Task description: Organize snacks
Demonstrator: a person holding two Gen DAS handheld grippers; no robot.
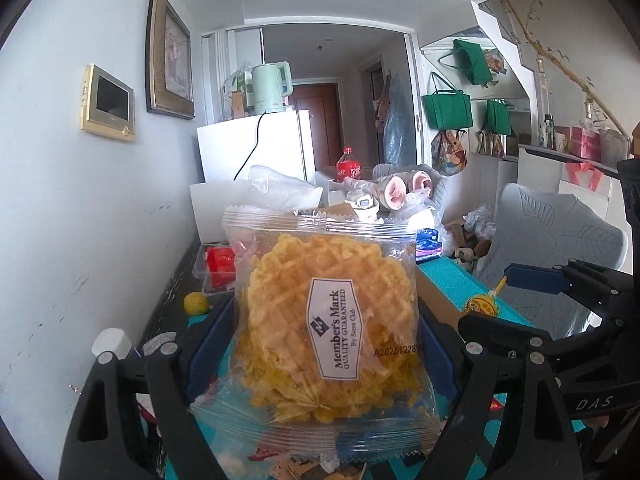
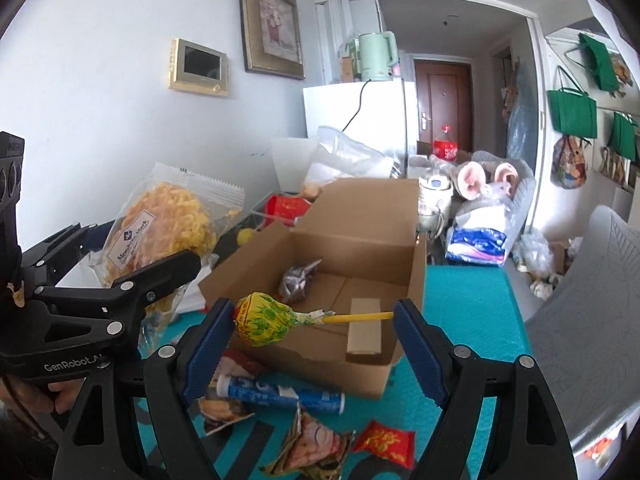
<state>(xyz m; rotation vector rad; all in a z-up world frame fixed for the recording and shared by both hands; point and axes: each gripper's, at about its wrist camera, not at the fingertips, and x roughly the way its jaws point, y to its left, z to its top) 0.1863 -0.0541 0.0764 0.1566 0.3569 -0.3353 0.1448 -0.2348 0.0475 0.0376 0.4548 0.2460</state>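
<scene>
My left gripper (image 1: 320, 344) is shut on a clear packet of yellow waffle crisps (image 1: 326, 316) and holds it up above the table; the packet also shows in the right wrist view (image 2: 168, 224). My right gripper (image 2: 312, 324) holds a yellow-wrapped lollipop (image 2: 264, 318) crosswise between its fingers, just in front of an open cardboard box (image 2: 400, 240). The lollipop's wrapped head touches the left finger and the stick tip touches the right one. The box holds a small silver wrapper (image 2: 298, 284) and a tan carton (image 2: 364, 330).
On the teal table cover (image 2: 460, 292) lie a blue tube (image 2: 280, 394), a red packet (image 2: 386, 442) and other loose snack wrappers (image 2: 312, 448). A clear tray with red packets (image 1: 218, 266) stands by the wall. A grey chair (image 2: 592, 320) is at right.
</scene>
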